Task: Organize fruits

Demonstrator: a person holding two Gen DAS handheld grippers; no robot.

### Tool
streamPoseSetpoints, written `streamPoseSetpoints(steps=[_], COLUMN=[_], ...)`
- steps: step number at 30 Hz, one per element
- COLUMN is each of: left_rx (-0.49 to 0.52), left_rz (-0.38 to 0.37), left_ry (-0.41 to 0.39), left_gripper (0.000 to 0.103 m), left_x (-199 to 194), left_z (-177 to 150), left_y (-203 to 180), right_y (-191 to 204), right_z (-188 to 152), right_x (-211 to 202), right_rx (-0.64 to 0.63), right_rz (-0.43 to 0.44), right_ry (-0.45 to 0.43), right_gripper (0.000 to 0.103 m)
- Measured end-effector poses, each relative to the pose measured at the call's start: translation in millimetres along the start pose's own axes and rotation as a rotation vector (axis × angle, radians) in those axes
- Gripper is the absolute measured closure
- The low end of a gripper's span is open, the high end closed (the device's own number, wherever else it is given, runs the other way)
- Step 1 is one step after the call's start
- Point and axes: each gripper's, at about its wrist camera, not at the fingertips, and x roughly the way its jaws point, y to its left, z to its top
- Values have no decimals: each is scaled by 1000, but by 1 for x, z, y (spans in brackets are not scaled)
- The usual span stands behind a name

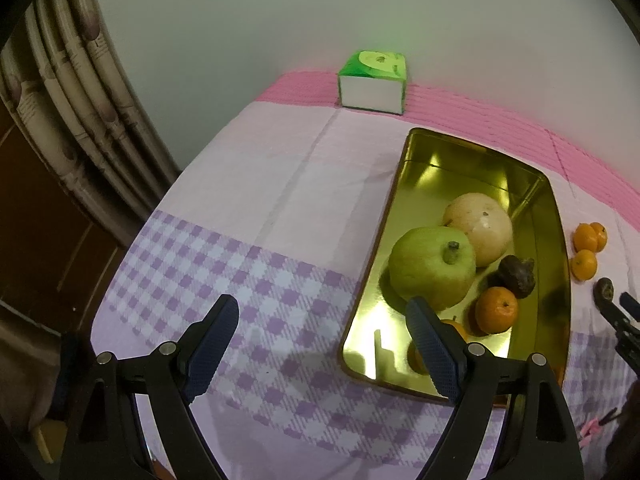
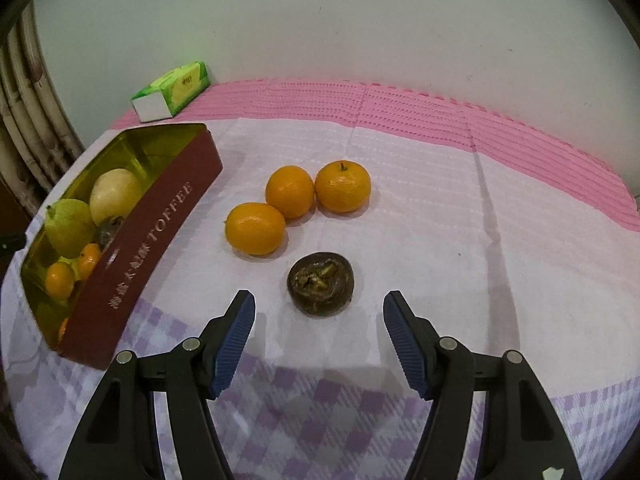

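Observation:
A gold-lined toffee tin [image 1: 400,184] [image 2: 160,220] holds a green guava [image 1: 430,266], a pale round fruit [image 1: 480,226], a dark fruit [image 1: 518,276] and small oranges [image 1: 496,310]. Three oranges [image 2: 294,196] and a dark brown fruit [image 2: 320,288] lie on the cloth right of the tin. My right gripper [image 2: 319,304] is open, just in front of the dark brown fruit, touching nothing. My left gripper [image 1: 320,312] is open and empty above the cloth at the tin's near left edge.
A green tissue box [image 1: 374,82] [image 2: 172,90] stands at the back by the wall. Curtains [image 1: 72,92] hang at the left past the table's edge. A pink band of cloth [image 2: 440,120] runs along the back.

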Motion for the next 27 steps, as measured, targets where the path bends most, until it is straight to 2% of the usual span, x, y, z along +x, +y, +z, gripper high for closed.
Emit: streamPoseSetpoints(steps=[5, 7, 11, 17, 27], left_rx=[18, 28, 58, 81, 148], left_rz=[1, -1, 2, 4, -43], left_ry=[-12, -15, -19, -21, -22], left_gripper=[17, 17, 17, 17, 17], left_x=[-1, -1, -2, -8, -19], left_z=[-1, -2, -3, -1, 6], left_y=[-5, -7, -15, -25, -69], right_y=[-4, -7, -7, -6, -14], right_z=[-1, 1, 2, 5, 4], right_x=[11, 15, 21, 24, 23], right_rx=[4, 19, 18, 11, 22], right_rz=[-7, 7, 24, 49, 71], right_ry=[2, 7, 0, -21, -38], right_gripper=[45, 49, 50, 65, 65])
